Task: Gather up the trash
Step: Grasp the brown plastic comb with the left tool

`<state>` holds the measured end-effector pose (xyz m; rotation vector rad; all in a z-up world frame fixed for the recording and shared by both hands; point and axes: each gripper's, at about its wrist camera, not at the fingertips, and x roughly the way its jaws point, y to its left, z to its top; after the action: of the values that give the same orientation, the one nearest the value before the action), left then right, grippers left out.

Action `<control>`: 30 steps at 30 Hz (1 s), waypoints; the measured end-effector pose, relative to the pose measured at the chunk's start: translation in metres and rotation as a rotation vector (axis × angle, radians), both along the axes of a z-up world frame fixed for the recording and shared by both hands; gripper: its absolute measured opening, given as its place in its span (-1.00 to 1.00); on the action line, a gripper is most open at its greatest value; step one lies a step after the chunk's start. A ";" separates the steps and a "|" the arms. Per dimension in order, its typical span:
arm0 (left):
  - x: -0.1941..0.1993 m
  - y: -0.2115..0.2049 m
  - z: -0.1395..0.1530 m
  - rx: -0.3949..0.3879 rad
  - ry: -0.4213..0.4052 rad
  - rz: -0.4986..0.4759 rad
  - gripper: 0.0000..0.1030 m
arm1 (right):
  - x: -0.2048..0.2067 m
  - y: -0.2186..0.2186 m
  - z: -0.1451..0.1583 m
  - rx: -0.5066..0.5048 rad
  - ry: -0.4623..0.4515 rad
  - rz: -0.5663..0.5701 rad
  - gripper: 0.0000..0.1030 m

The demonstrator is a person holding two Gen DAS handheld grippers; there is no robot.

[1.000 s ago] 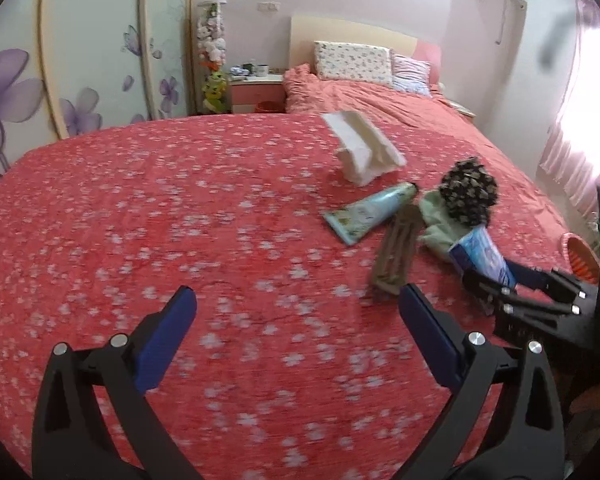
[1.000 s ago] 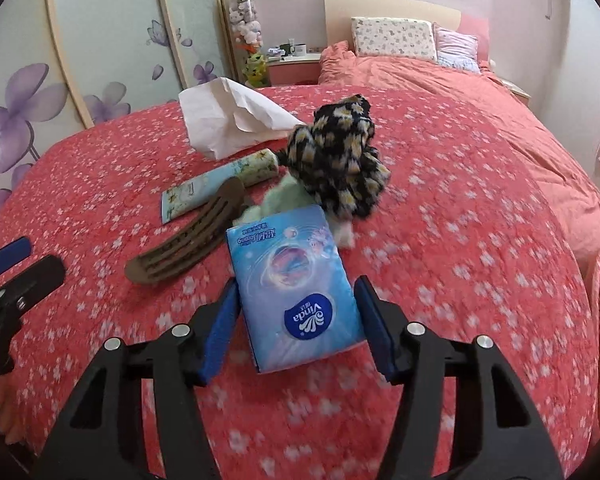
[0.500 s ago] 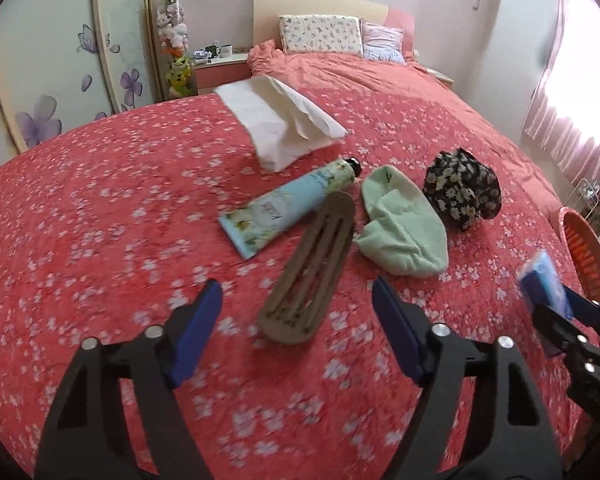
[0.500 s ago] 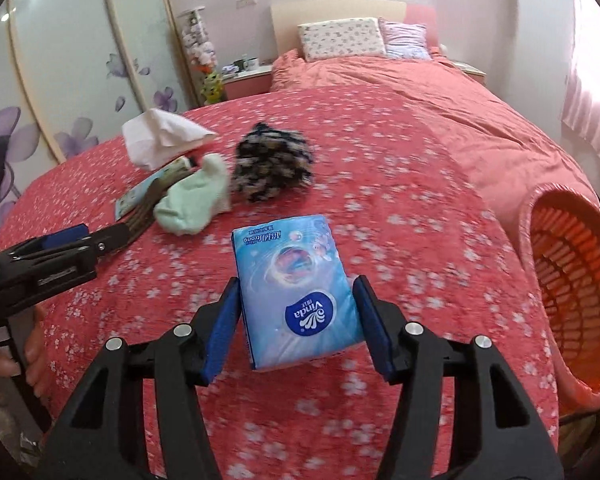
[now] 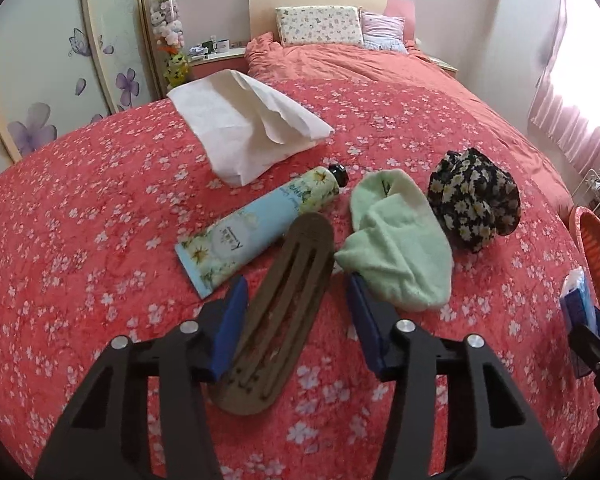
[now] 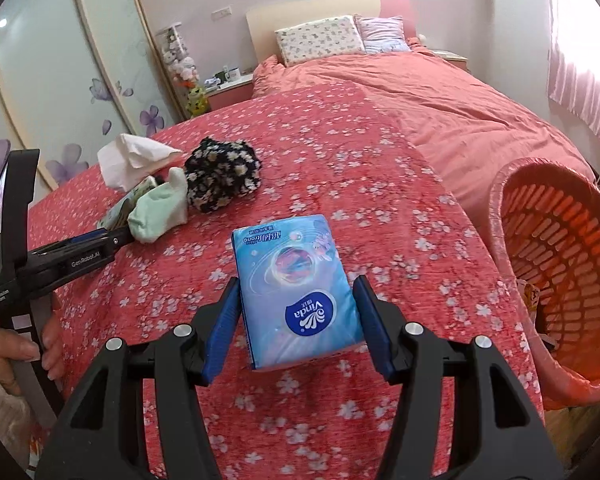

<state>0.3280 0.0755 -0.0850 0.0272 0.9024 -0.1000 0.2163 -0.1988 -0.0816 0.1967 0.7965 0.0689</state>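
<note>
We see the orange slatted basket (image 6: pixel 556 264) standing at the right edge of the bed (image 6: pixel 340 152); something small and pale lies low inside it, too hidden to name. Our right gripper (image 6: pixel 298 320) has its pads pressed on the sides of a blue tissue pack (image 6: pixel 296 284) with a white logo, held above the bedspread just left of the basket. Far left of the basket, our left gripper (image 5: pixel 292 320) is closing its jaws around a brown slotted comb (image 5: pixel 278 316) lying flat beside a green cloth (image 5: pixel 396 248).
</note>
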 end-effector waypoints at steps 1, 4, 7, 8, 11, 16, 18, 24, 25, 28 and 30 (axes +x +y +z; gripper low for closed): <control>0.001 0.001 0.000 -0.005 -0.001 0.001 -0.13 | -0.001 -0.001 -0.001 0.006 0.000 -0.004 0.11; 0.001 0.004 0.001 -0.016 -0.002 0.001 -0.22 | -0.002 -0.006 -0.004 0.017 0.002 -0.010 0.11; 0.002 0.006 0.002 -0.011 -0.003 0.000 -0.24 | -0.003 -0.010 -0.005 0.024 0.002 -0.013 0.11; 0.002 0.004 0.002 -0.003 -0.003 0.000 -0.24 | -0.003 -0.010 -0.006 0.026 0.001 -0.015 0.11; 0.003 0.000 0.002 0.013 -0.002 -0.002 -0.24 | -0.003 -0.014 -0.007 0.036 0.002 -0.022 0.11; 0.006 -0.005 0.002 0.031 -0.001 -0.001 -0.24 | -0.003 -0.016 -0.006 0.037 0.002 -0.026 0.11; 0.007 -0.008 0.002 0.043 -0.002 0.001 -0.22 | -0.004 -0.017 -0.007 0.038 0.004 -0.028 0.11; 0.006 -0.009 0.003 0.045 -0.010 -0.005 -0.33 | -0.007 -0.018 -0.005 0.039 0.004 -0.030 0.11; 0.004 -0.007 0.004 0.034 -0.016 -0.007 -0.37 | -0.009 -0.019 -0.003 0.039 0.001 -0.031 0.11; -0.007 0.002 0.009 -0.010 -0.017 -0.009 -0.43 | -0.013 -0.021 0.002 0.034 -0.010 -0.033 0.11; -0.013 0.005 0.012 0.000 -0.031 -0.009 -0.43 | -0.015 -0.022 0.005 0.037 -0.018 -0.035 0.11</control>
<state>0.3149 0.0807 -0.0734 0.0324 0.8717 -0.1081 0.2010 -0.2212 -0.0771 0.2450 0.7744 0.0521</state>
